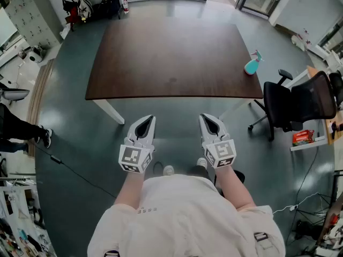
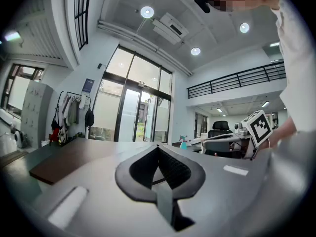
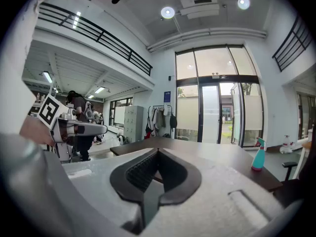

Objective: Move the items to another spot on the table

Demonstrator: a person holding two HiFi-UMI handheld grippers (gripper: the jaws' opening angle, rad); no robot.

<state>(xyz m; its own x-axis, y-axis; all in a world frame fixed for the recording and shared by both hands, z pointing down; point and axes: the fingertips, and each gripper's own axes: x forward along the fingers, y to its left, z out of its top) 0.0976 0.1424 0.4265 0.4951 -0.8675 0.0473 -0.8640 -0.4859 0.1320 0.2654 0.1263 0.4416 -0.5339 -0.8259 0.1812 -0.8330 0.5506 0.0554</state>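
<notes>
The person stands a step short of the dark wooden table (image 1: 166, 58), both arms drawn in at waist height. The tools point roughly level at the near edge, which I judge to be a ready stance before any reach begins. The left gripper (image 1: 145, 125) has its two jaws brought together tip to tip. Its own view shows the dark ribbed pads meeting at a point with nothing lodged between them. The right gripper (image 1: 211, 124) is in the same condition, fully closed and empty, and it touches nothing. The two tools sit side by side, apart from each other and clear of the table. The only item found on the table is a teal spray bottle (image 1: 252, 63). It stands upright at the table's right-hand edge, ahead of the right gripper, off to its right and well apart from it. It is farther again from the left gripper, across the bare top. A black office chair (image 1: 292, 103) stands on the floor just beyond that edge, to the right of the right gripper. In my judgement the task has not started. The bottle is on the right gripper's side, so that tool is the natural one to take it. Its jaws would have to open before closing on the bottle.
</notes>
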